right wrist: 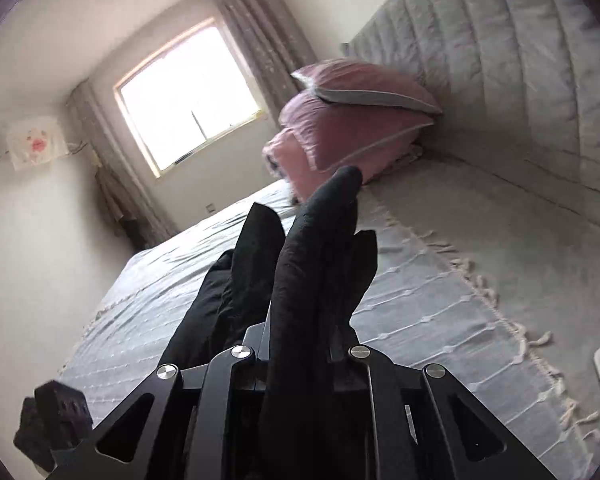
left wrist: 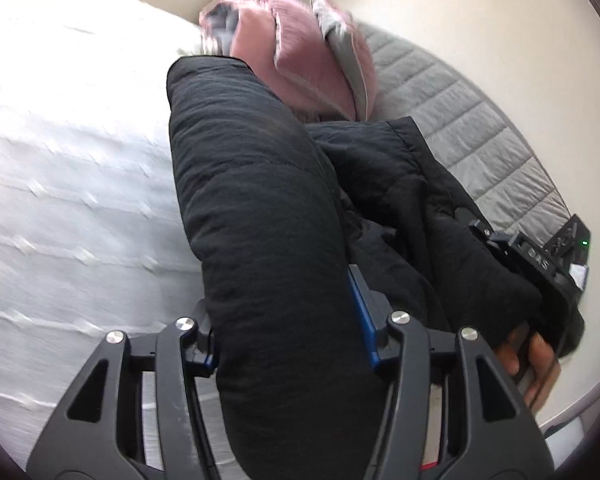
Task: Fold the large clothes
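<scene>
Both hands hold a black padded jacket (left wrist: 260,208) up over the bed (left wrist: 60,160), so this looks like the lift-and-carry part of a fold, not the laying down. The left gripper (left wrist: 288,340) is clamped on a thick puffy roll of it, which fills the space between the jaws. The right gripper (right wrist: 300,344) pinches a thinner bunch of the same fabric, jaws nearly together. The rest of the jacket hangs between the two, off the bedspread, with the pink pillows (right wrist: 348,132) stacked against the grey headboard (right wrist: 500,60) beyond. Next, I'd judge, the fabric needs spreading and lowering flat before any crease is made. On the right-hand tool, seen from the left camera, blurred pale characters show; I cannot read them with confidence.
</scene>
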Demonstrator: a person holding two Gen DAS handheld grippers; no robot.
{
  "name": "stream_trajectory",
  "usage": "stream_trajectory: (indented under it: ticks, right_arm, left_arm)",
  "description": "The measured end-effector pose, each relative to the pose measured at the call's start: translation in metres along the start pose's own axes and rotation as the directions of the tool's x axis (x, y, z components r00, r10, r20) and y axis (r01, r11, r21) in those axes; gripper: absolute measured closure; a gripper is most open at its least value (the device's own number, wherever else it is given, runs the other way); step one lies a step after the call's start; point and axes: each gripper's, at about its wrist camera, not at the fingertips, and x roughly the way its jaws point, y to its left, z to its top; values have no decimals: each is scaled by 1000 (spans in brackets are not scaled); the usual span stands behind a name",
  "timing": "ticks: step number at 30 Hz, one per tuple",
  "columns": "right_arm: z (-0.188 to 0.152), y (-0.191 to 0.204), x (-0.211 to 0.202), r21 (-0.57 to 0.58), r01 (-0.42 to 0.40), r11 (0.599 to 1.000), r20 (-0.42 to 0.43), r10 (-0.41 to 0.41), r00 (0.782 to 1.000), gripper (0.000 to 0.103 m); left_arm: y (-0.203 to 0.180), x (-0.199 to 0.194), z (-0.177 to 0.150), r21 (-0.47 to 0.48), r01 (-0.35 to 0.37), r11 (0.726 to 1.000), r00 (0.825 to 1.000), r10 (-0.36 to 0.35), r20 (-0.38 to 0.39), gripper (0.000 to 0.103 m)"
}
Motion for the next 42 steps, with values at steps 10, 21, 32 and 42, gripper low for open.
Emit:
stream_trajectory:
  ticks: [10,21,32,42]
  right_arm:
    - [-73,-258,11,504,412,759,-197,-364,910,85]
    - [-91,-136,-103,392,272,879,48,-315,948,72]
    - [-179,98,-158,78,342,936,0,-343,939,21]
    - [-249,196,-204,-5,529,849,97,-526,845,13]
  left_arm:
    - [77,45,-53,-153,124,980,961,-157,-227,37]
    - [34,-40,-22,104,-72,992,989,85,-121,37]
    - [7,-186,-75,378,-269,886,957,289,4,10]
    - [9,-281,-107,457,-404,792,915,341,217,1]
